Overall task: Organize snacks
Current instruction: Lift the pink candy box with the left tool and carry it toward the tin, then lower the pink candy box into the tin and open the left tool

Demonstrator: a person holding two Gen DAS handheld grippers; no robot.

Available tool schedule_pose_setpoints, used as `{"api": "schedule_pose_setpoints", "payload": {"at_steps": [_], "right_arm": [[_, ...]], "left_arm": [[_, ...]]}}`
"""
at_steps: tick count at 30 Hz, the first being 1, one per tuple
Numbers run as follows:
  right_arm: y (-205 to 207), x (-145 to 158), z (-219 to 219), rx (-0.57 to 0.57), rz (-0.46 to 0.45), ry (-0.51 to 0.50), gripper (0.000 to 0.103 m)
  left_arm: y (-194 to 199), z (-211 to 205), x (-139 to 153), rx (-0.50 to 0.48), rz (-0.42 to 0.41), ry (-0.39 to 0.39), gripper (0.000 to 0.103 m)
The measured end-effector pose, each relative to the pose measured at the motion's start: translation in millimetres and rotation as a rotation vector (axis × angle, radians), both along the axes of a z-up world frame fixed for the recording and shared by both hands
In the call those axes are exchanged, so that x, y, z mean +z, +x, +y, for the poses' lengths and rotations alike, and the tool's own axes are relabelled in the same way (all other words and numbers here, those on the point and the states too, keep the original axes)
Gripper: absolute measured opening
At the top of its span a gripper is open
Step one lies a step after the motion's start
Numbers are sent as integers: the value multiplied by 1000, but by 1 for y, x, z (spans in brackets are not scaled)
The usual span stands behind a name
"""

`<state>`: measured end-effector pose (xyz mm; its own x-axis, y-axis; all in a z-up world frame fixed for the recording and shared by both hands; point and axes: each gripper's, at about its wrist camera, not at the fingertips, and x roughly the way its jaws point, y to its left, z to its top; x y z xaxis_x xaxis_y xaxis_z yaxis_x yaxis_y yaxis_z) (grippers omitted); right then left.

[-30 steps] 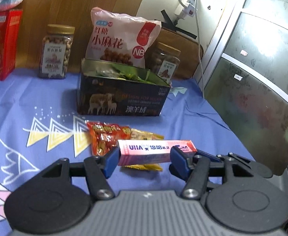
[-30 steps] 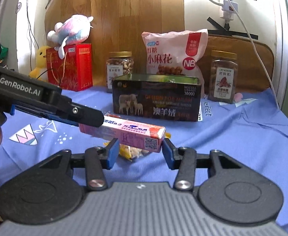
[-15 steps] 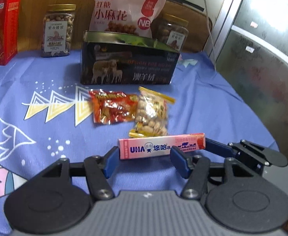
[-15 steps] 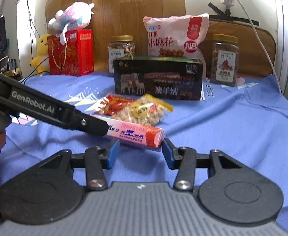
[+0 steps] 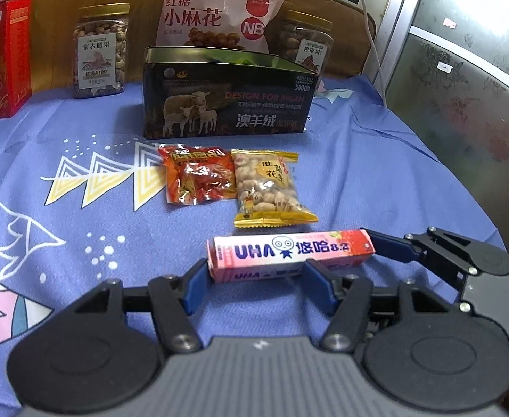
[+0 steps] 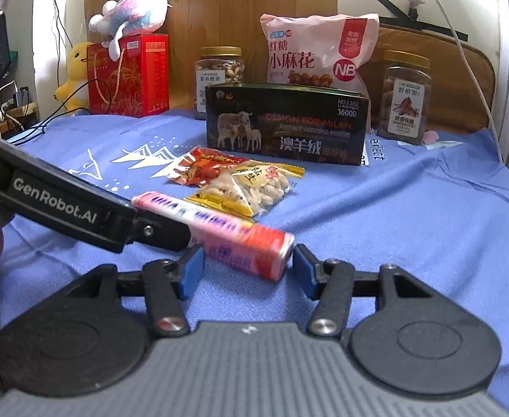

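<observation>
A pink UHA candy box (image 5: 290, 254) lies low over the blue cloth, between both grippers. My left gripper (image 5: 257, 286) has its blue pads on either side of the box's left part; whether they grip it is unclear. My right gripper (image 6: 245, 271) is open around the box's red end (image 6: 254, 241), pads apart from it. A red snack packet (image 5: 198, 177) and a peanut packet (image 5: 266, 187) lie just beyond. The dark open tin (image 5: 226, 104) stands behind them.
Two nut jars (image 5: 99, 50) (image 5: 306, 47), a pink snack bag (image 5: 216, 10) and a red box (image 5: 2, 59) line the back wall. A plush toy (image 6: 132, 10) sits on the red box. The table's right edge drops by a glass door (image 5: 462, 87).
Both grippers have lowered the candy box from in front of the tin down to the cloth, nearer the front. The two small packets now show in full behind it.
</observation>
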<state>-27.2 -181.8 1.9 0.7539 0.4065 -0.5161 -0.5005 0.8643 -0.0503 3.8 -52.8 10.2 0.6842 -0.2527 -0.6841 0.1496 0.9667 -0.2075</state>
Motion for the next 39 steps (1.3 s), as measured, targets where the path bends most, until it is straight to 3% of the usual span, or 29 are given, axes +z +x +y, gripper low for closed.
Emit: {"api": "schedule_pose_setpoints", "payload": {"at_steps": [10, 16, 23, 30, 39], "right_arm": [[1, -2, 1, 4, -2, -7, 60], [-2, -1, 2, 12, -21, -23, 54], [-9, 28, 2, 29, -125, -10, 53], [46, 65, 15, 53, -267, -26, 53], [160, 74, 36, 33, -166, 3, 54]], "left_arm": [[1, -1, -1, -8, -3, 6, 62], [1, 0, 2, -4, -1, 1, 60], [0, 6, 41, -20, -101, 3, 60], [60, 17, 79, 14, -211, 34, 60], [174, 36, 76, 84, -170, 37, 61]]}}
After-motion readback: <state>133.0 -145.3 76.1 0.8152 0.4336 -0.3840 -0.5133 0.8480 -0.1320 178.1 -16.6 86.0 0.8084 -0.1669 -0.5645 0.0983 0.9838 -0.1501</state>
